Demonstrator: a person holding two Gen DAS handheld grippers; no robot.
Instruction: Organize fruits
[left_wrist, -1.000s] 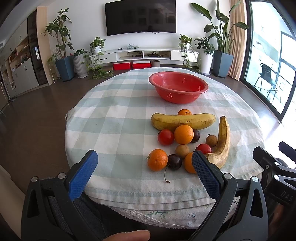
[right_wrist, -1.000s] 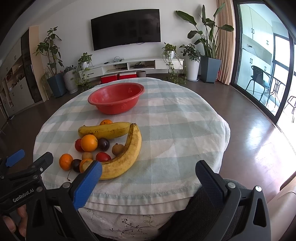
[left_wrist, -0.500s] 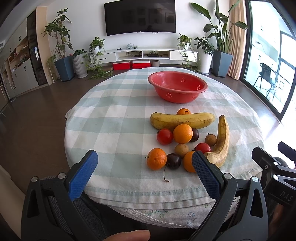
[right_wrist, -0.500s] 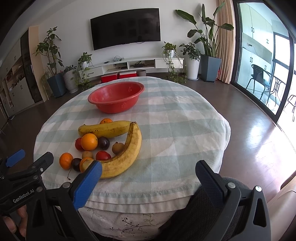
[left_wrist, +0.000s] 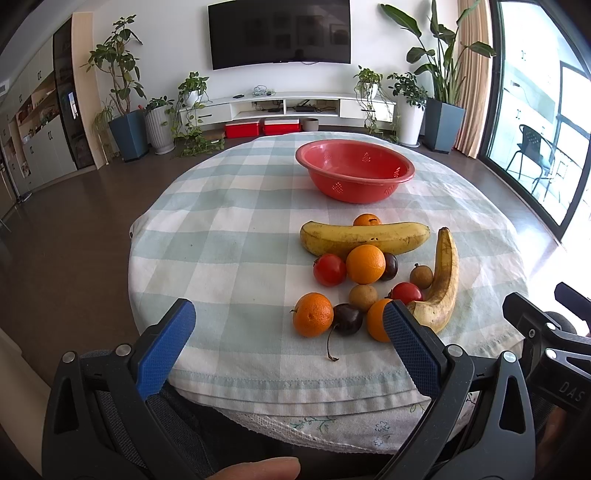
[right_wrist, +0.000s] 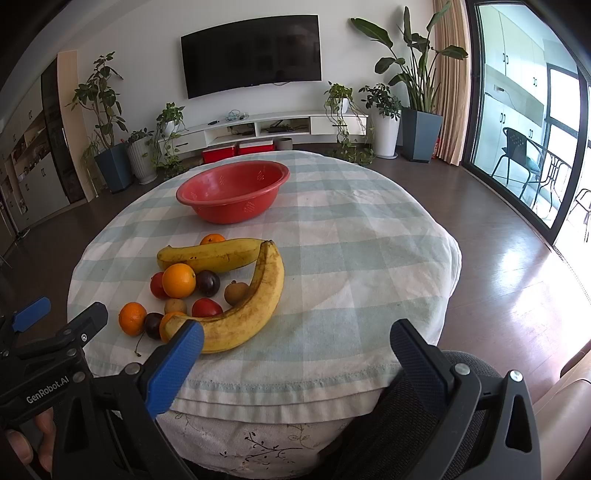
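Red perforated bowl (left_wrist: 354, 173) — curved bananas (left_wrist: 364, 238)

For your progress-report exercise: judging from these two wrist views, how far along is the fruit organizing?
Nothing looks done: the red bowl holds no fruit. Nothing is in hand: the left gripper and right gripper are both open, short of the pile. Left: both bananas, the oranges, tomatoes and small fruits on the tablecloth.
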